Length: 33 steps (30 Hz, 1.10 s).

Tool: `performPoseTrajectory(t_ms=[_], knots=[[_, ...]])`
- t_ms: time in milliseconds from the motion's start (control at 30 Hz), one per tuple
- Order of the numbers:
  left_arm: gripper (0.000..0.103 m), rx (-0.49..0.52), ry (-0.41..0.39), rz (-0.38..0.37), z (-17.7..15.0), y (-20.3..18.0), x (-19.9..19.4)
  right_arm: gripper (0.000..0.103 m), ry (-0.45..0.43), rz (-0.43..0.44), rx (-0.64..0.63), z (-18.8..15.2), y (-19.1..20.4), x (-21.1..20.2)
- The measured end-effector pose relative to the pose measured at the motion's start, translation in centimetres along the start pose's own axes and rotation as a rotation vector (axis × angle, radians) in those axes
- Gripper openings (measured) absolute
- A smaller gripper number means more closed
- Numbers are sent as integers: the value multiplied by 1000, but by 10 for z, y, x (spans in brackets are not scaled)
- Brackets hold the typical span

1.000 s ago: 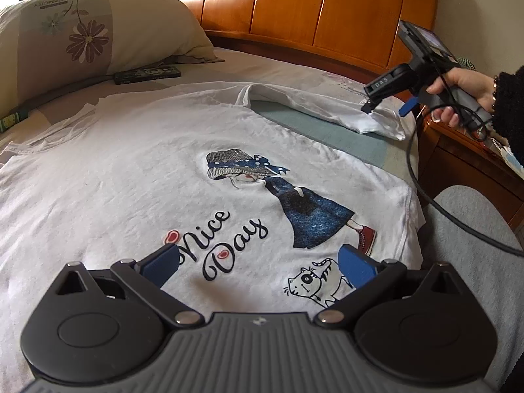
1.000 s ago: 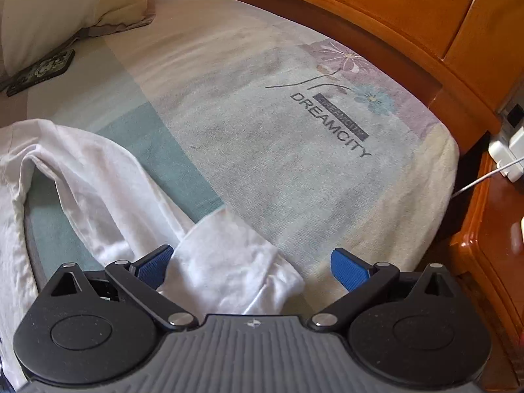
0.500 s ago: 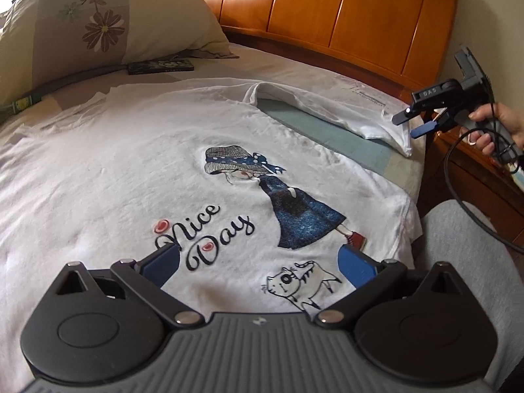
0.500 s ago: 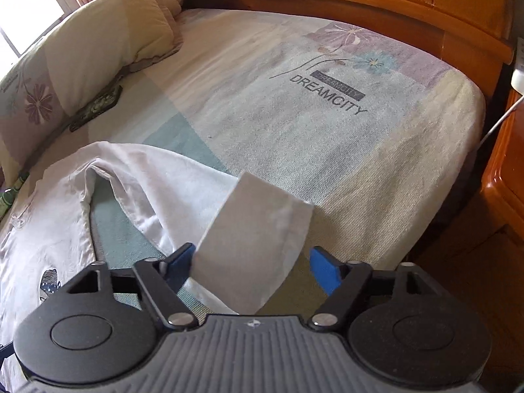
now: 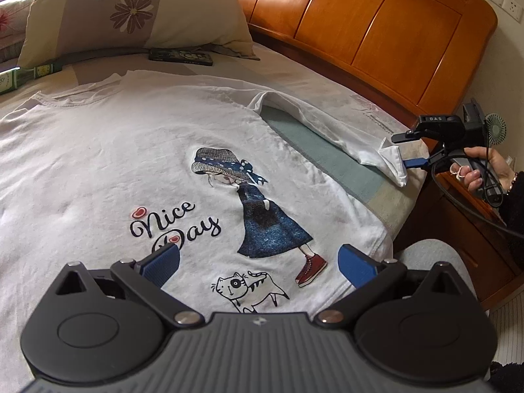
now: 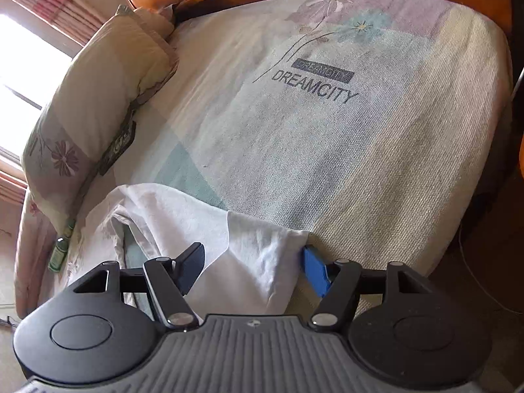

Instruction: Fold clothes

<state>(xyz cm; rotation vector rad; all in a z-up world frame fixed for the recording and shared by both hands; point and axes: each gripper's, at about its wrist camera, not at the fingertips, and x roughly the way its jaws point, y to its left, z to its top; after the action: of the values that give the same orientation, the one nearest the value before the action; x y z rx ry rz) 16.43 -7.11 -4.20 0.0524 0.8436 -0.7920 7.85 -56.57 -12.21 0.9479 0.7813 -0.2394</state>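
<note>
**Sleeve end between the right fingers, shirt flat on the bed**

Long-sleeved white cotton shirt lay spread face-up on the pastel patchwork bedsheet, its print of a girl in a blue dress, a small cat and the words "Nice Day" uppermost. Hem at the near edge of the bed; neckline toward the cream flower-print pillow.

Left gripper hung just over the hem, jaws wide, nothing between the blue pads; whether the pads touched the cloth could not be told. The cat print sat in the gap.

One long white sleeve ran out along the far side of the shirt, with a strip of teal sheet showing between sleeve and body. Right gripper, held in the person's hand at the bed's edge, had the sleeve cuff between its fingers. The jaws were partly closed, the blue pad touching the cuff's edge on one side and the dark pad close on the other; a firm pinch could not be confirmed. In the left wrist view the cuff end stood lifted and peaked at the fingertips.

Curved orange wooden headboard behind. Flat dark patterned case lay beside the pillow; a small green bottle lay nearby.
</note>
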Motion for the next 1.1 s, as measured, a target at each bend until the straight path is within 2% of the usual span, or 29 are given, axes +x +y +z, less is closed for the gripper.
performPoseTrajectory(t_ms=[300,433,600,767,800,833,867,900,933,967,1033,1100], knots=[[102,-6,31,24,13,-18,4,72,-99,66,-74,-14,-9,-3],[102,-7,40,17,20,-26,7,77,-137,116,-119,-14,-5,7],[102,19,47,67,31,-33,11,77,-97,216,-27,-13,-21,4],[102,4,45,65,37,-33,22,75,-122,233,-18,-22,-35,5],[102,2,46,64,38,-34,24,73,-127,236,-17,-24,-38,5],[102,3,53,63,38,-34,28,62,-133,239,-15,-26,-41,5],[102,4,59,63,39,-35,31,46,-138,241,-14,-27,-44,6],[102,6,65,62,39,-36,35,39,-144,244,-12,-29,-47,6],[102,8,69,60,40,-36,37,21,-149,247,-11,-31,-50,6],[102,10,73,58,40,-37,39,15,-153,261,6,-32,-54,7],[102,14,81,54,41,-39,43,16,-166,284,20,-33,-58,7],[102,15,85,53,42,-40,45,27,-187,294,3,-34,-54,5]])
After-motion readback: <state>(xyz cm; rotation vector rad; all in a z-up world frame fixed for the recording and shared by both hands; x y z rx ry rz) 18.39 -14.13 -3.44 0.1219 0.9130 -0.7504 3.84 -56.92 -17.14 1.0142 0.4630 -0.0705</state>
